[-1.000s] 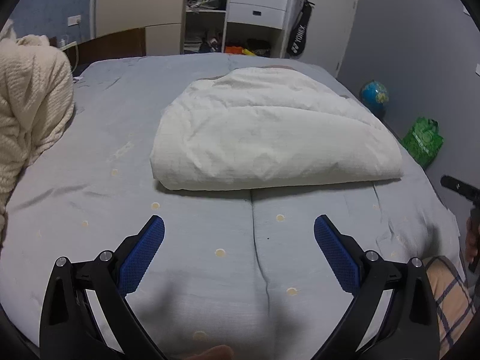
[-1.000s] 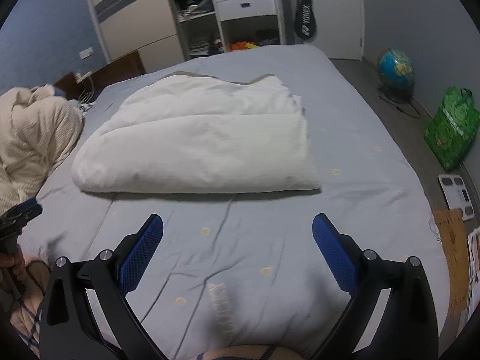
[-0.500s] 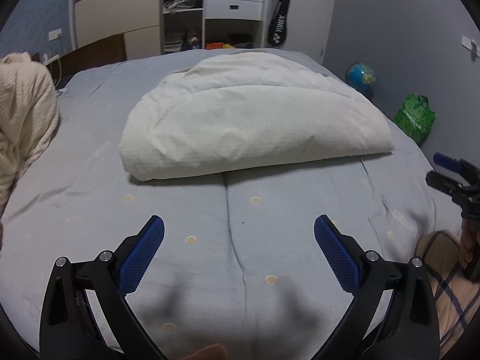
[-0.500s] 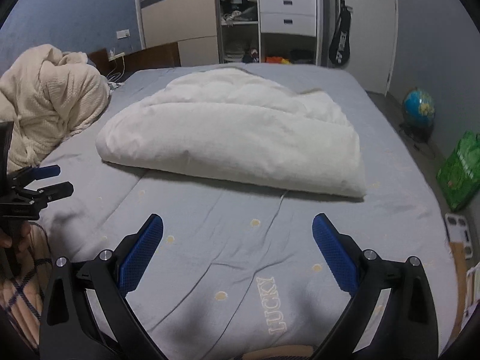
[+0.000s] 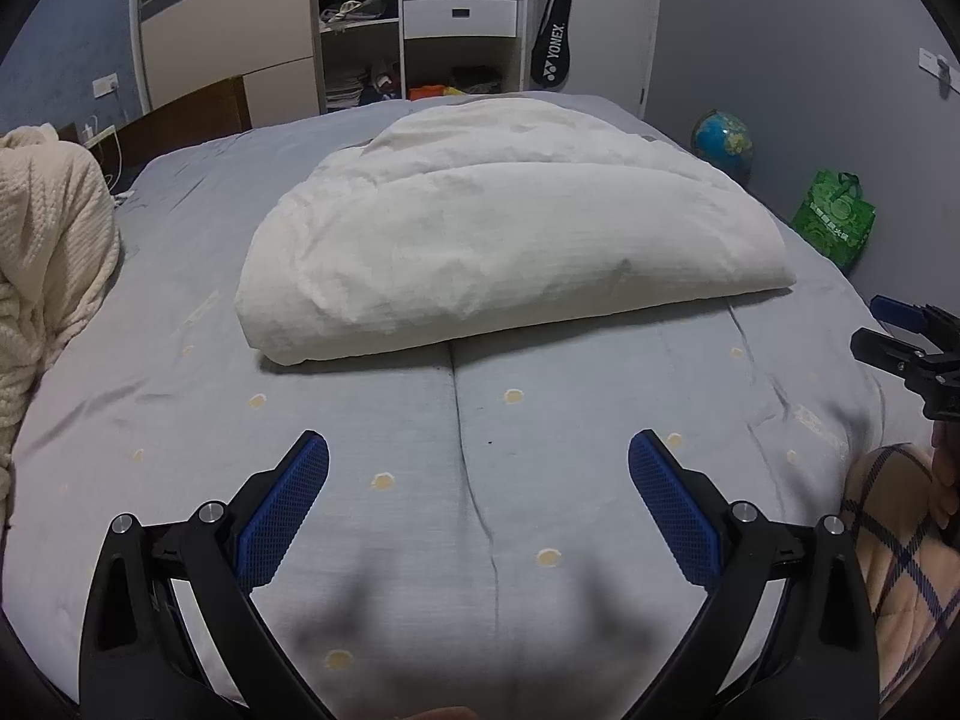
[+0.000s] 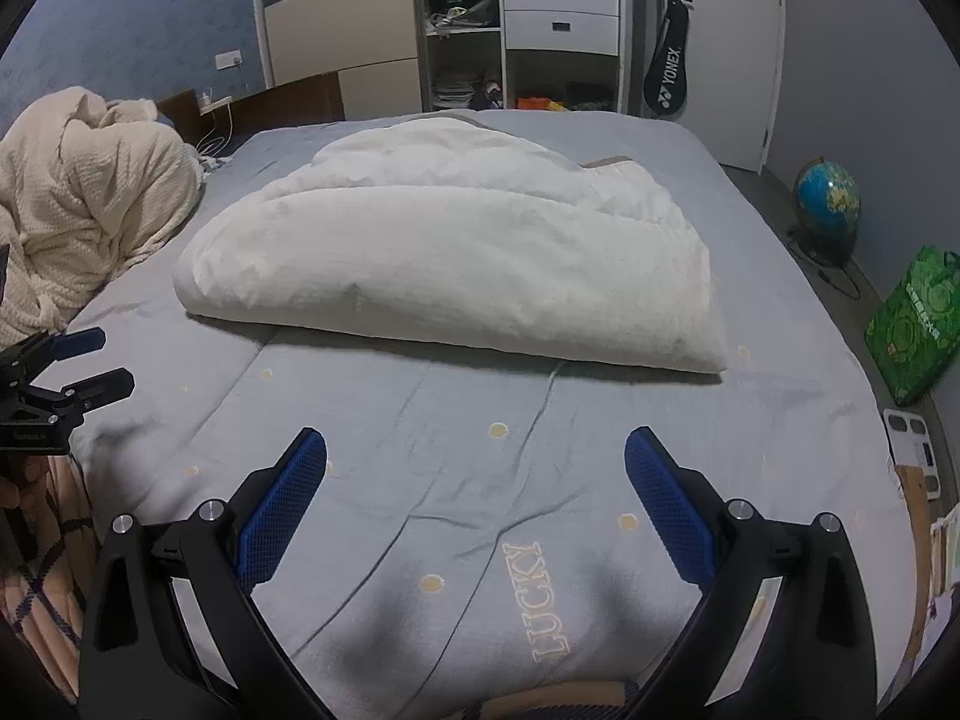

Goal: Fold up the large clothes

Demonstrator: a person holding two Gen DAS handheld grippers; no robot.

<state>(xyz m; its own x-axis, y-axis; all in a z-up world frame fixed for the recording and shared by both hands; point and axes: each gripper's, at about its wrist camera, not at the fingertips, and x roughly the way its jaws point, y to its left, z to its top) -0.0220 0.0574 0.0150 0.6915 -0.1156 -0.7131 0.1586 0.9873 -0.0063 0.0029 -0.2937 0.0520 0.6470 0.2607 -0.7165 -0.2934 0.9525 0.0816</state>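
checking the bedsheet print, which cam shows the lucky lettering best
The right wrist view: the LUCKY lettering sits clear and readable on the grey bedsheet, between the open right claw fingers. The left wrist view shows only a faint pale patch near the sheet's right edge, unreadable.

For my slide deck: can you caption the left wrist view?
Open left tongs hover over a grey bed, facing a folded white quilt.

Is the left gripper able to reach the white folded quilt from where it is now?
Probably yes. The left gripper is open and empty, and only bare grey bedsheet lies between it and the near edge of the white quilt. It must move forward first.
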